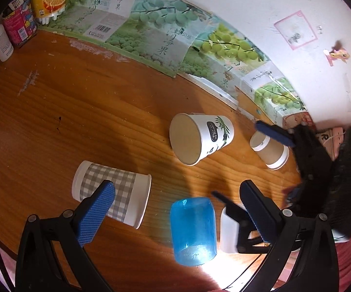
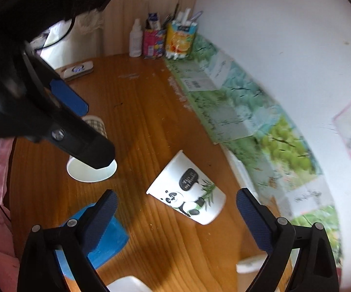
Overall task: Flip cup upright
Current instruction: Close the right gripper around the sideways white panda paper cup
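Left gripper point(image 1: 175, 209) wide open, holding nothing, hovering over the bench point(image 1: 54, 121). Left to right in its view: checked cup point(image 1: 112, 194) on its side, blue cup point(image 1: 193, 231) mouth down, panda cup point(image 1: 201, 138) on its side, brown cup point(image 1: 271, 150) tipped over. Right gripper point(image 2: 176, 216) also wide open, empty, panda cup point(image 2: 187, 194) lying between its fingers' line of sight.

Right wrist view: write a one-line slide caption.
Open right gripper hovers over a panda cup lying on its side on the wooden table.
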Motion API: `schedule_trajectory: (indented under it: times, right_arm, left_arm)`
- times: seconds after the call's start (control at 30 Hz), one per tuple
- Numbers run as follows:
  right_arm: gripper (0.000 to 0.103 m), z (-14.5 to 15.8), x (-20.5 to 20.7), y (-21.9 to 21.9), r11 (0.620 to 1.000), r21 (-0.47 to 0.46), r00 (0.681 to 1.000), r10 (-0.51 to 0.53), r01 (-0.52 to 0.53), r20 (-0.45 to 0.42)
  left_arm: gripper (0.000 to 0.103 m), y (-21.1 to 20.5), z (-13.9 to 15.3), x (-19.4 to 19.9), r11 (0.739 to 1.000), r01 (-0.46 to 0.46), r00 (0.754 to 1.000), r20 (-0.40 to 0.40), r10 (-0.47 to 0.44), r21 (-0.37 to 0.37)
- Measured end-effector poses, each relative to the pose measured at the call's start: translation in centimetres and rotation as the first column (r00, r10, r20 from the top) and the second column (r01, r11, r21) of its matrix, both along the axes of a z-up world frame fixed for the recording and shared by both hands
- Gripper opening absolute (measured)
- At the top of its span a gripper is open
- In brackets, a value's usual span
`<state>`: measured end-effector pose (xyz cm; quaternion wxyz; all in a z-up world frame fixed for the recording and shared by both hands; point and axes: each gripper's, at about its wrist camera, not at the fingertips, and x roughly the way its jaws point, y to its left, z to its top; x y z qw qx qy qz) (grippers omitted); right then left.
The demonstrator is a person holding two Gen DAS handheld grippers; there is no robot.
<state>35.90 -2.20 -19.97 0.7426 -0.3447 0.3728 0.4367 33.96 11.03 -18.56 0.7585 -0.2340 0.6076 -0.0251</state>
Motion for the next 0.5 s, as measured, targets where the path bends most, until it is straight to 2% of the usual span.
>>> schedule_trajectory:
  times: [0.1,0.23,0.43,0.5]
  right_arm:
    - [0.097,-1.2,0.6,0.5,1.0,0.009,1.0,0.014,-0.014,-0.017]
    - [0.097,-2.2,1.4,1.0,1.0,0.018,0.999,0.013,-0.012,-0.039]
    - [0.097,-3.8,2.4,1.3,1.0,0.009,0.997,0.013,-0.012,-0.074]
    - [0.096,-4.1,2.7,1.2,1.0,0.017,0.998,0.009,-0.008,-0.057]
  left_arm:
    - [0.101,0.5,-0.4,0.3,0.999,-0.032,0.999,-0.029,0.033,0.04]
    - [0.101,1.5,-1.1,0.4,0.998,-0.067,0.996,-0.056,0.068,0.011]
    - [0.101,1.9,-1.6,0.6,0.996,-0.088,0.993,-0.073,0.09,0.03]
    - [0.101,1.9,-1.8,0.7,0.995,-0.087,0.993,-0.076,0.09,0.039]
